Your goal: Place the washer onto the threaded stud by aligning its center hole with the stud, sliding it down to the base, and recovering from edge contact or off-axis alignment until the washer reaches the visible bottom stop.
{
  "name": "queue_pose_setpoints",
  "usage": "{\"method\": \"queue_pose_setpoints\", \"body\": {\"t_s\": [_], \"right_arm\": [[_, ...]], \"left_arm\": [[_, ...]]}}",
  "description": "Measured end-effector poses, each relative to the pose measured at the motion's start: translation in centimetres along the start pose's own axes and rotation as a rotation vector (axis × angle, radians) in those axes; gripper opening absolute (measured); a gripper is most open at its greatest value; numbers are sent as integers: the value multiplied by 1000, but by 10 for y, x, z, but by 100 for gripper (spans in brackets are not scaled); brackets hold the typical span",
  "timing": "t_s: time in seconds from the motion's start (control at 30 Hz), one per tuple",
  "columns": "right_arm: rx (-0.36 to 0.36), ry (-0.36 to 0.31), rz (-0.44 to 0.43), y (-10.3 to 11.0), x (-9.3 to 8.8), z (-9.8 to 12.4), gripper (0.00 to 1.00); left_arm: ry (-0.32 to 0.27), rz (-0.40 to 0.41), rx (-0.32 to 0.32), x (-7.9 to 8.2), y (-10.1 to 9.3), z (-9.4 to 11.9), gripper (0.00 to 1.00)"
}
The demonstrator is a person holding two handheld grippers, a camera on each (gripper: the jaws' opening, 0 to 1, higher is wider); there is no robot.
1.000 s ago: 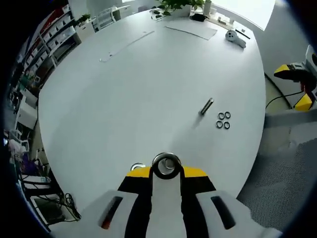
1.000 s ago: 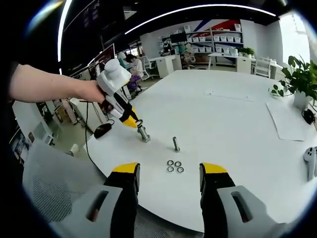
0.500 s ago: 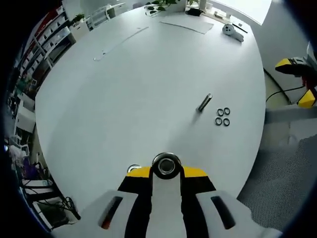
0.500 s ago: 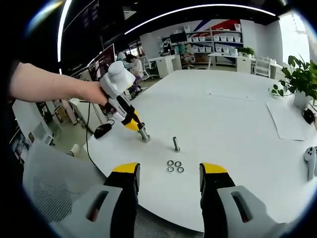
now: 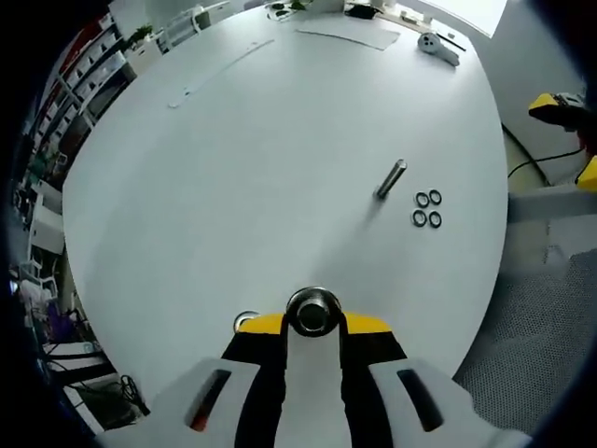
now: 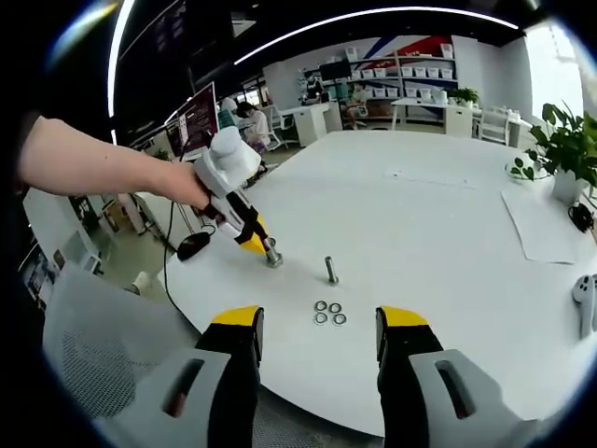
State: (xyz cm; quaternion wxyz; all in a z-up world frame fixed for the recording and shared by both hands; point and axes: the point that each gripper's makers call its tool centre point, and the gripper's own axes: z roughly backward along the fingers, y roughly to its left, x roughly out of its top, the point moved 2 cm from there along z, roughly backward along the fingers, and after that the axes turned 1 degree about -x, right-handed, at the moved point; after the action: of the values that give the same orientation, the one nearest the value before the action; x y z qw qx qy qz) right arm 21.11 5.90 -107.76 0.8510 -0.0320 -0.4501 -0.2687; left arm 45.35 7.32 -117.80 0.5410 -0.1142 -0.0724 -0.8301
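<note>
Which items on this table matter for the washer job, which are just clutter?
Job:
upright threaded metal stud
four loose metal washers
second metal stud held by the left tool
open right tool

Lying about:
potted green plant
white sheet of paper
white handheld controller

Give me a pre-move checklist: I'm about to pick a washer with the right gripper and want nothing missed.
1. Right gripper open and empty: ok, jaws apart with nothing between them.
2. Four small metal washers reachable: ok, they lie flat in a cluster on the white round table, just ahead of the jaws.
3. Free-standing threaded metal stud upright: ok.
4. That stud bare: ok, no washer seen on it.
5. Left gripper shut on the second metal stud: ok, its round end sits between the jaws.
6. Washer seated at the second stud's base: cannot tell.
</note>
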Motion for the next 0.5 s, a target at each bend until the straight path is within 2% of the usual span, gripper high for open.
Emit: {"method": "queue_pose_setpoints", "body": {"t_s": [0.5], "right_arm": [[2, 0, -6, 0, -1, 0, 51]], "left_arm": [[3, -39, 25, -2, -4, -17, 19]]}}
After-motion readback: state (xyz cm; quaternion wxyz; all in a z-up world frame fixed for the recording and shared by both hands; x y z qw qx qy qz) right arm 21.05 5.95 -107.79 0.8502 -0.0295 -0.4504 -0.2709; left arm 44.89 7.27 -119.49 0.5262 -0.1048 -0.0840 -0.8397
